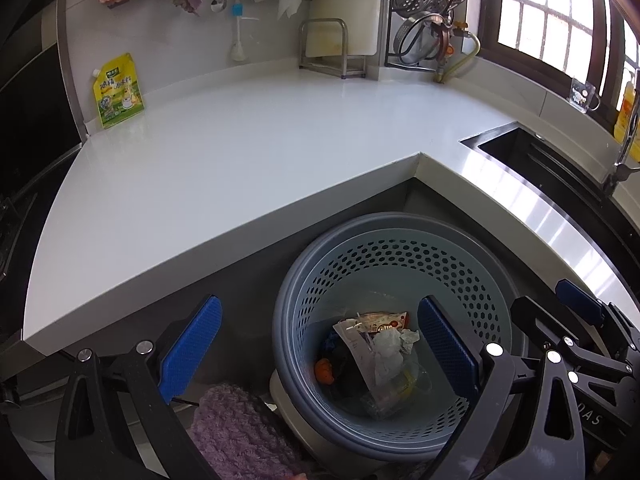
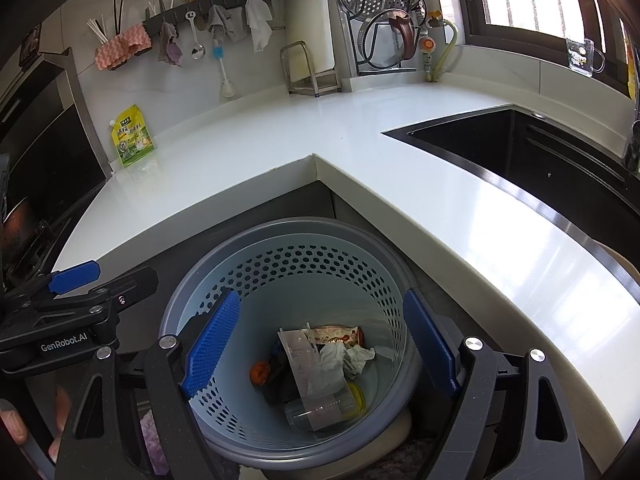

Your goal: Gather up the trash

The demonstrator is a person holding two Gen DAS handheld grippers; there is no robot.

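The blue perforated bin (image 2: pixel 288 320) sits on the floor in the inner corner of the white desk (image 2: pixel 360 152), likely so scraps drop straight in. Both grippers hover over its mouth: the left gripper (image 1: pixel 320 344) and right gripper (image 2: pixel 320 344) each have fingers spread wide, holding nothing. Inside the bin lie one snack wrapper (image 2: pixel 338 334), crumpled paper (image 2: pixel 348 358), one orange lump (image 2: pixel 259 374) and a clear cup (image 2: pixel 316 410). One yellow pouch (image 2: pixel 132 138) stands far beyond the bin against the wall.

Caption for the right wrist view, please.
Right gripper open above the bin holding wrappers and crumpled paper, beside the white counter.
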